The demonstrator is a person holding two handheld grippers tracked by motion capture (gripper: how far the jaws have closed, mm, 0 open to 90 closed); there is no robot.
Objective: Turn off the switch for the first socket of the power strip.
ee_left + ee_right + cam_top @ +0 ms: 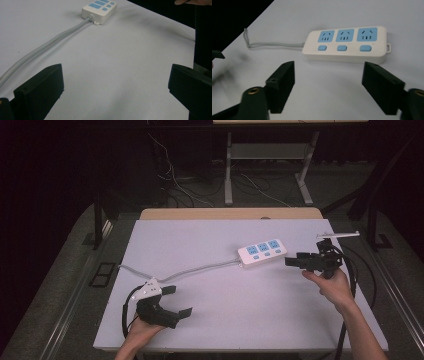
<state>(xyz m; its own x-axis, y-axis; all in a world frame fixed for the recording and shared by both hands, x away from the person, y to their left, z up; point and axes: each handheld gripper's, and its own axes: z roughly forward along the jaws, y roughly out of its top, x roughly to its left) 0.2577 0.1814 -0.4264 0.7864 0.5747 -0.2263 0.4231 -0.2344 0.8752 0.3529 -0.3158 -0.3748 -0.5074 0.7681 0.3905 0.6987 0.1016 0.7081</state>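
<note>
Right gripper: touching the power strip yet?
Apart. In the right gripper view, bare table lies between the open right gripper and the power strip; the high view shows it just beside the strip's end.

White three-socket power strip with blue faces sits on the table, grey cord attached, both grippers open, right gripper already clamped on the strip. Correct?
Not quite: the right gripper is not clamped on the white three-socket power strip with blue faces. The right gripper view shows its fingers spread open, short of the strip. The rest holds: grey cord attached, left gripper open too.
</note>
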